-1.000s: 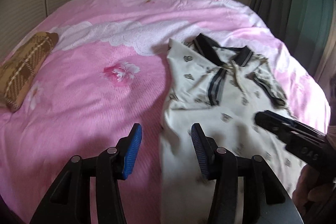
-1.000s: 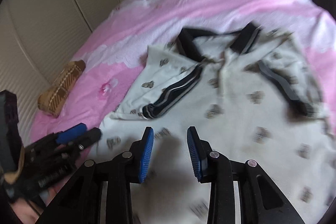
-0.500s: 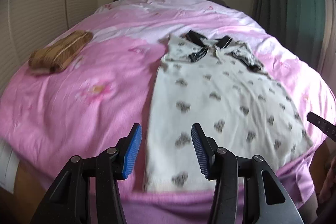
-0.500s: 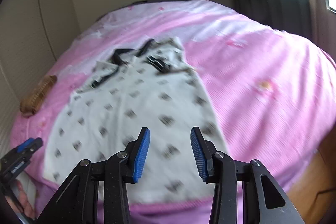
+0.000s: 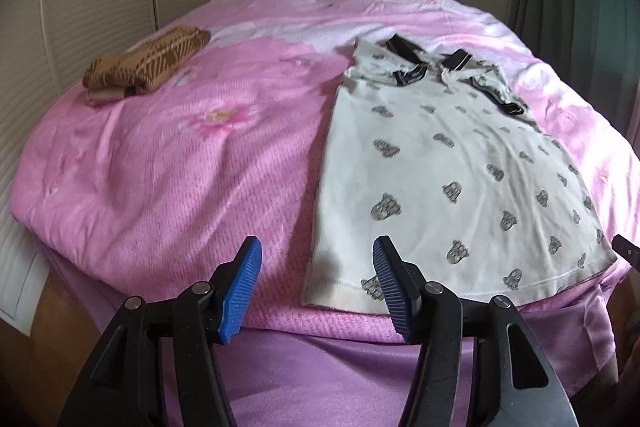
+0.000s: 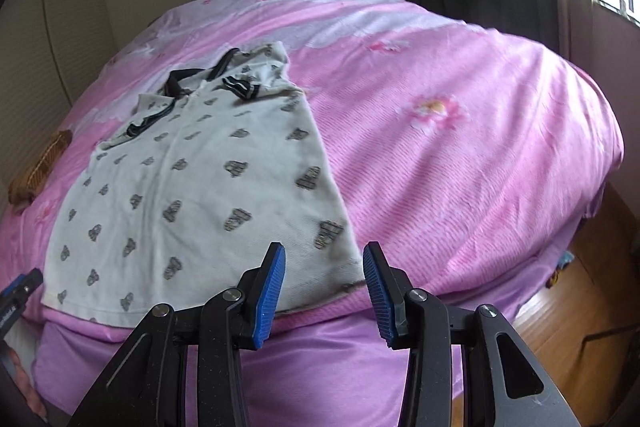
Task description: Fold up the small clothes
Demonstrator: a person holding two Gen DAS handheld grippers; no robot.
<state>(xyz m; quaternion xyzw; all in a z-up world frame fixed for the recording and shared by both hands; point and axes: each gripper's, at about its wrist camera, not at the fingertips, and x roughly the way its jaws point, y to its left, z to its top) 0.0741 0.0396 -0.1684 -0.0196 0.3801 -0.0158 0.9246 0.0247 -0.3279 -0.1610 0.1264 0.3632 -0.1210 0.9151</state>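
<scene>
The little white shirt point(image 5: 448, 187) lies flat on the pink bed point(image 5: 180, 167), its hem at the near edge. The left gripper point(image 5: 316, 285) is opening its fingers over one hem corner, holding nothing. The right gripper point(image 6: 324, 291) hangs half open and empty over the other corner.

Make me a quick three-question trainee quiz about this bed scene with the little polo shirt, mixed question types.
1. True or false: the white polo shirt lies spread flat on the pink bedspread, collar at the far end.
2. Multiple choice: what do the right tongs hold? A) the shirt hem B) nothing C) the bedspread
3. Short answer: what lies folded on the far left of the bed?

Key: 1 true. 2 B; the left tongs also hold nothing, their jaws opening. 3 the brown plaid garment.
</scene>
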